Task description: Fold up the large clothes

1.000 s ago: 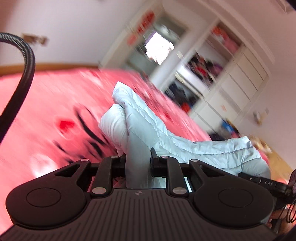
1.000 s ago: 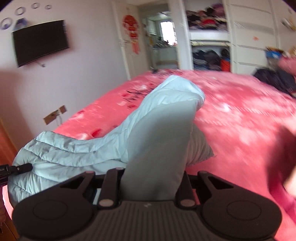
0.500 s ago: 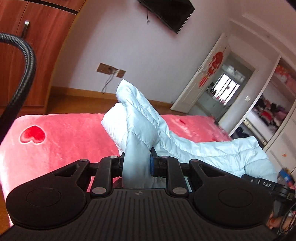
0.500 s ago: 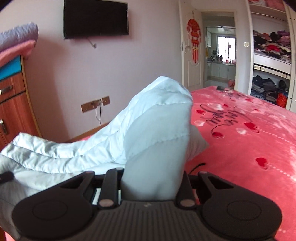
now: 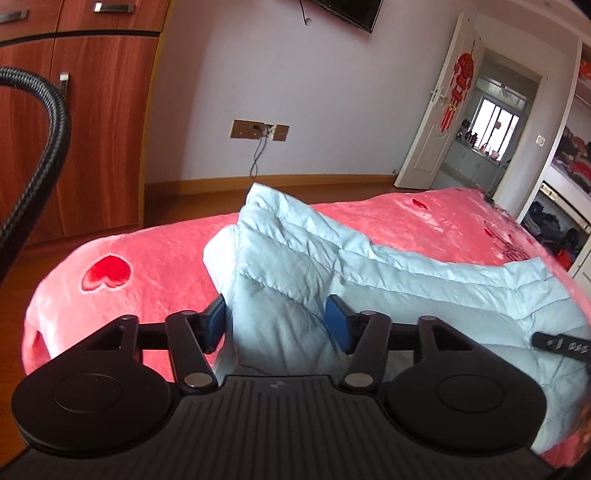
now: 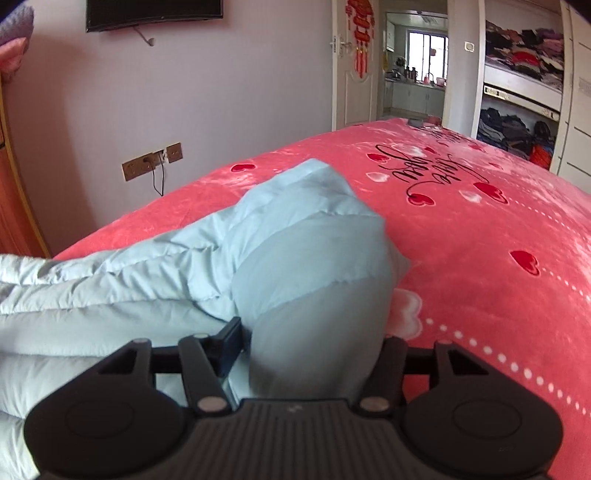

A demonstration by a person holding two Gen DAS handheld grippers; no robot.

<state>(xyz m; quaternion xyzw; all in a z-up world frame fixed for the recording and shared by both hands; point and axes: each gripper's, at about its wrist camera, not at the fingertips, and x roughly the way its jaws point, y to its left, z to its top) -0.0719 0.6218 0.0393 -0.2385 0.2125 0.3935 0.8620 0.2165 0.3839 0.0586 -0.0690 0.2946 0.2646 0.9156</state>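
We hold two hand-held grippers over a pale blue quilted padded jacket (image 5: 388, 273) that lies on a bed covered with a pink plush blanket printed with red hearts (image 5: 122, 273).

Left hand-held gripper (image 5: 276, 320): its jaws have just been opening and now stand apart. A bunched corner of the jacket sits between the blue pads (image 5: 337, 322). The fabric lies against them, but we see no clamping pressure on it; the cloth has slackened and spread in the gap. From this corner the jacket runs to the right across the blanket, its quilted seams parallel to the near edge of the bed. At the right of the left wrist view a black tip of the other tool (image 5: 559, 342) rests at the jacket's far end.

Right hand-held gripper (image 6: 310, 343): its jaws have also just been opening and stand apart. A rounded, puffed fold of the jacket (image 6: 310, 266) fills the space between them — the left pad (image 6: 229, 343) is visible just beside the fabric, while the right pad is hidden behind the fold. The rest of the jacket extends to the left in this view.

Surroundings: a red-brown wooden wardrobe (image 5: 85, 122), a wall-mounted black television (image 6: 153, 14), a wall socket strip with a cable (image 5: 258, 130) and an open white door with red ornaments (image 5: 439, 107).
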